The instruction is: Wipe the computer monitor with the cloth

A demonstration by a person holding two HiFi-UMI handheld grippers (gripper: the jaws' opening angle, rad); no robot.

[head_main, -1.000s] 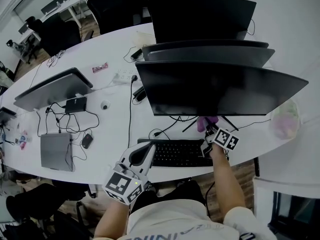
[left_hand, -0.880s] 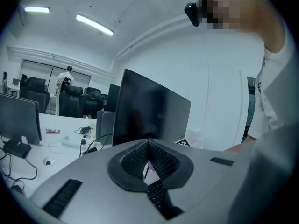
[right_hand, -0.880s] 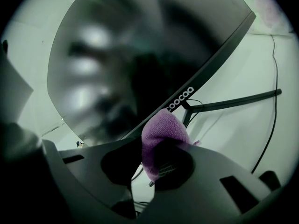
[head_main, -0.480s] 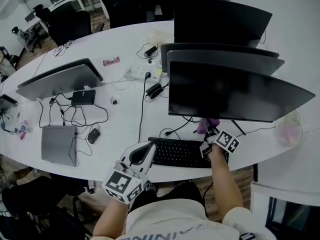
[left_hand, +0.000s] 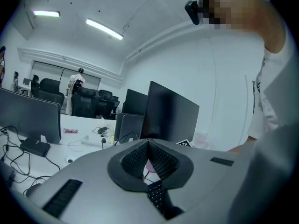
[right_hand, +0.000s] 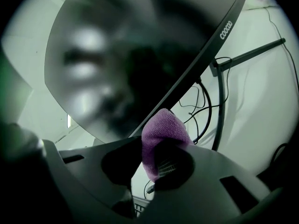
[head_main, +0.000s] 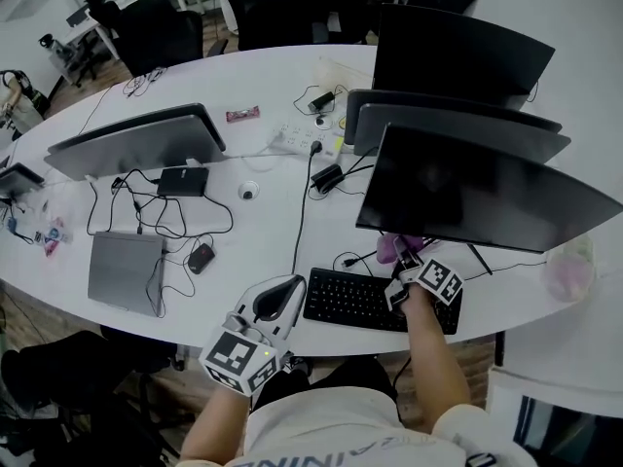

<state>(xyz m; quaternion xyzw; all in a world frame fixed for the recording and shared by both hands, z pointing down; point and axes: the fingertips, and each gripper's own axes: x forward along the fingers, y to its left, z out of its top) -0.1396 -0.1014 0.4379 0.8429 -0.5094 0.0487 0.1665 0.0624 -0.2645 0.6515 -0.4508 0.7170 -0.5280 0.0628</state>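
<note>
Big desk [head_main: 263, 251] holds the monitor [head_main: 477, 197] just above the right gripper [head_main: 399, 261], which pinches the cloth [head_main: 393, 247]. It should lift, press softly and rub sideways. Left gripper [head_main: 291, 286] is closed, empty.

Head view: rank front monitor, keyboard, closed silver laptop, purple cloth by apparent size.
1. front monitor, clearly the largest.
2-3. keyboard and closed silver laptop look about alike. The keyboard's right end is hidden under the right gripper, so I won't rank them.
4. purple cloth, the smallest, partly covered.
</note>
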